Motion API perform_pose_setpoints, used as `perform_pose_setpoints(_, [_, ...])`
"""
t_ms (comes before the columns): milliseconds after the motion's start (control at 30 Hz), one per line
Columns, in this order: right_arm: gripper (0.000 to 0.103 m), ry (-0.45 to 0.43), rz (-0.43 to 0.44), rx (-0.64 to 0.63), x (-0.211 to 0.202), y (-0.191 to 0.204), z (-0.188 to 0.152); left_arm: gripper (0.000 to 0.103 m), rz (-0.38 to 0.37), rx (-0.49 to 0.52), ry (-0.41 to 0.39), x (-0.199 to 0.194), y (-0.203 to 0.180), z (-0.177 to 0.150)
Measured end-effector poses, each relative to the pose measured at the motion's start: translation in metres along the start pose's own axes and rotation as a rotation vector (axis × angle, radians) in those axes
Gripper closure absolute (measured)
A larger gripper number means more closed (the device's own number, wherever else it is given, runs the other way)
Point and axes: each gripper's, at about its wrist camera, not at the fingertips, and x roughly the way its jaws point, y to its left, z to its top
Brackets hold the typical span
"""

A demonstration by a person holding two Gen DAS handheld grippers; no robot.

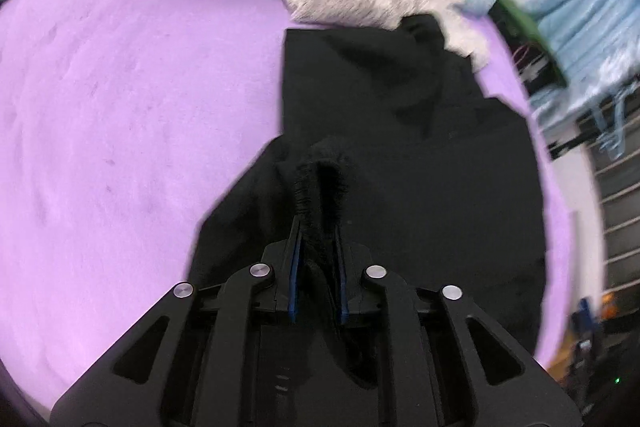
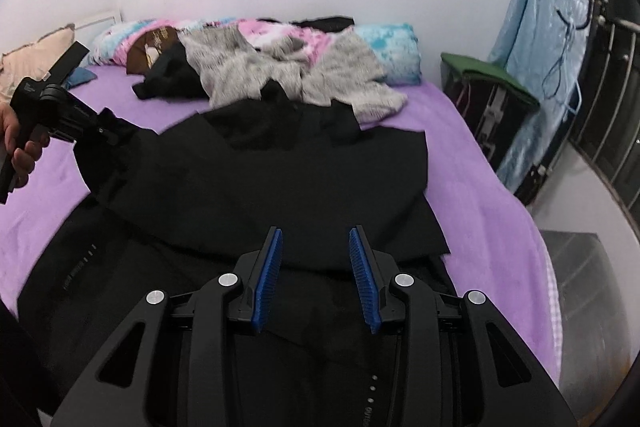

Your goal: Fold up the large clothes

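A large black garment point(image 1: 400, 147) lies spread on the purple bed sheet point(image 1: 120, 107). My left gripper point(image 1: 318, 223) is shut on a bunched fold of its ribbed edge, which sticks up between the blue pads. In the right wrist view a hand holds the left gripper point(image 2: 64, 111) at the far left, with the black garment point(image 2: 280, 167) pulled up to it from its left corner. My right gripper point(image 2: 316, 231) hovers over the near part of the garment, open, with nothing between its fingers.
A grey fuzzy garment point(image 2: 248, 75) and another black garment point(image 2: 168, 79) are piled at the head of the bed against pink-and-blue pillows point(image 2: 384, 47). Right of the bed stand a green-topped crate point(image 2: 488, 95), a blue curtain point(image 2: 540, 27) and a dark box point(image 2: 580, 287).
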Motion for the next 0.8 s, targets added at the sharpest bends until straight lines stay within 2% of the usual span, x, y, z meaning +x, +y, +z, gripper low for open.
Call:
perform_pose_setpoints(67, [0.067, 0.031, 0.009, 0.026, 0.007, -0.008, -0.007, 0.084, -0.001, -0.004, 0.023, 0.01, 0.012, -0.001])
perform_pose_setpoints(167, [0.065, 0.072, 0.061, 0.117, 0.015, -0.023, -0.018, 0.075, 0.057, 0.025, 0.036, 0.017, 0.021, -0.004])
perform_pose_setpoints(200, [0.056, 0.079, 0.065, 0.129, 0.016, -0.025, -0.021, 0.073, 0.059, 0.032, 0.042, 0.019, 0.024, -0.007])
perform_pose_setpoints(233, [0.052, 0.086, 0.073, 0.142, 0.018, -0.028, -0.024, 0.072, 0.044, 0.031, 0.049, 0.02, 0.029, -0.01])
perform_pose_setpoints(300, [0.049, 0.108, 0.088, 0.165, 0.022, -0.032, -0.033, 0.059, 0.049, 0.025, 0.053, 0.02, 0.034, -0.016])
perform_pose_setpoints(333, [0.049, 0.114, 0.084, 0.168, 0.023, -0.033, -0.035, 0.058, 0.05, 0.021, 0.047, 0.019, 0.036, -0.019])
perform_pose_setpoints(367, [0.045, 0.127, 0.085, 0.171, 0.025, -0.034, -0.038, 0.053, 0.053, 0.016, 0.04, 0.017, 0.037, -0.022])
perform_pose_setpoints(400, [0.035, 0.149, 0.097, 0.182, 0.027, -0.036, -0.04, 0.046, 0.051, 0.006, 0.03, 0.014, 0.041, -0.026])
perform_pose_setpoints(500, [0.028, 0.167, 0.128, 0.27, 0.025, -0.047, -0.042, 0.03, 0.037, -0.038, 0.007, 0.005, 0.047, -0.036])
perform_pose_setpoints(567, [0.022, 0.18, 0.139, 0.313, 0.022, -0.054, -0.044, 0.025, 0.019, -0.067, -0.018, -0.005, 0.053, -0.044])
perform_pose_setpoints(667, [0.019, 0.207, 0.16, 0.367, 0.02, -0.062, -0.049, 0.019, 0.039, -0.092, -0.062, -0.019, 0.06, -0.056])
perform_pose_setpoints(700, [0.012, 0.218, 0.158, 0.375, 0.02, -0.063, -0.05, 0.017, 0.044, -0.1, -0.082, -0.026, 0.061, -0.062])
perform_pose_setpoints(733, [0.007, 0.229, 0.173, 0.395, 0.019, -0.065, -0.053, 0.015, 0.038, -0.108, -0.102, -0.034, 0.063, -0.068])
perform_pose_setpoints(800, [0.006, 0.264, 0.236, 0.441, 0.019, -0.07, -0.059, 0.013, 0.024, -0.104, -0.143, -0.046, 0.063, -0.079])
